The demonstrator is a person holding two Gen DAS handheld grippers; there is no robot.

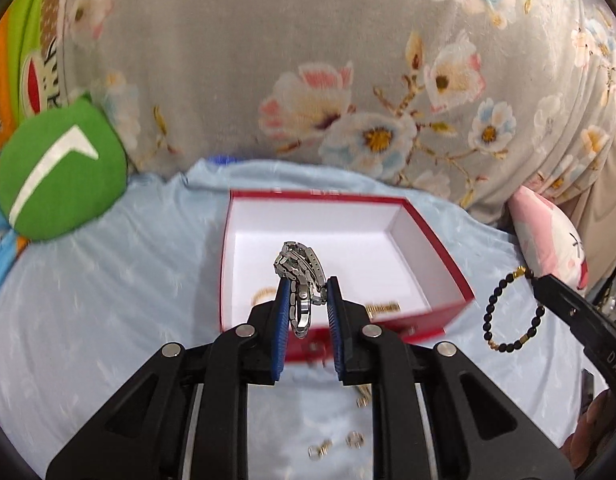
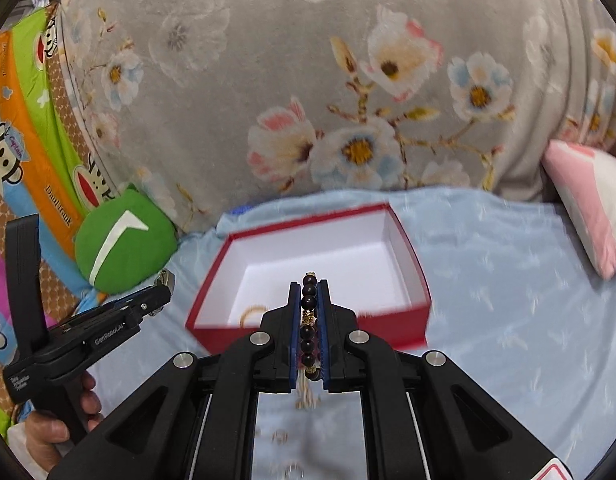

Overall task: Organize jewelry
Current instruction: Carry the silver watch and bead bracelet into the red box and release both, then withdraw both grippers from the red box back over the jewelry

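Partly hidden between clamped left fingers, a watch; right fingers pinch a bracelet.

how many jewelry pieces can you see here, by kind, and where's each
silver metal watch, in left gripper: 1
black bead bracelet, in right gripper: 1
gold ring in red box: 1
small rings on blue sheet: at least 3
total: at least 6

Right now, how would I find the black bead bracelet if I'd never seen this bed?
Find the red box with white insides on the pale blue sheet. Just in front of it, the right tongs pinch the black bead bracelet. Its dark round beads with little gold spacers set it apart from the silver metal watch in the left tongs.
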